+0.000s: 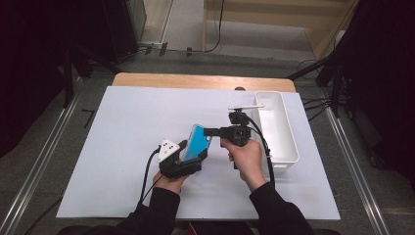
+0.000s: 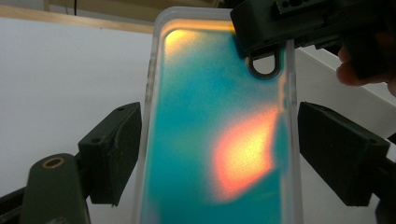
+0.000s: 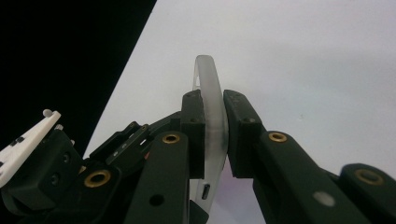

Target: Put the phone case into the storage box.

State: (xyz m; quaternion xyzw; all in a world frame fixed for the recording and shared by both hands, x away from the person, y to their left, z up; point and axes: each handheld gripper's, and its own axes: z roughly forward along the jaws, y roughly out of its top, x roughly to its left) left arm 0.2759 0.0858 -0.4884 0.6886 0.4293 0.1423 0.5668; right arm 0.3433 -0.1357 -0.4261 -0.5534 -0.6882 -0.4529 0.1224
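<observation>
A phone case [image 1: 197, 142] with a clear rim and a teal back that glows orange is held tilted above the white sheet. My left gripper [image 1: 195, 149] grips it from below, a pad against each long side. In the left gripper view the case [image 2: 210, 140] stands between the two pads of the left gripper [image 2: 219, 149]. My right gripper [image 1: 208, 131] reaches in from the right and is shut on the case's upper corner. In the right gripper view its pads [image 3: 236, 126] pinch the clear rim [image 3: 210, 88] edge-on. The camera cutout shows just under the right gripper [image 2: 280, 23].
A white rectangular bin [image 1: 285, 147] stands at the right side of the table. A white sheet [image 1: 122, 147] covers most of the wooden table [image 1: 195, 81]. Dark curtains and stand legs surround the table. Cables trail from both grippers toward the person.
</observation>
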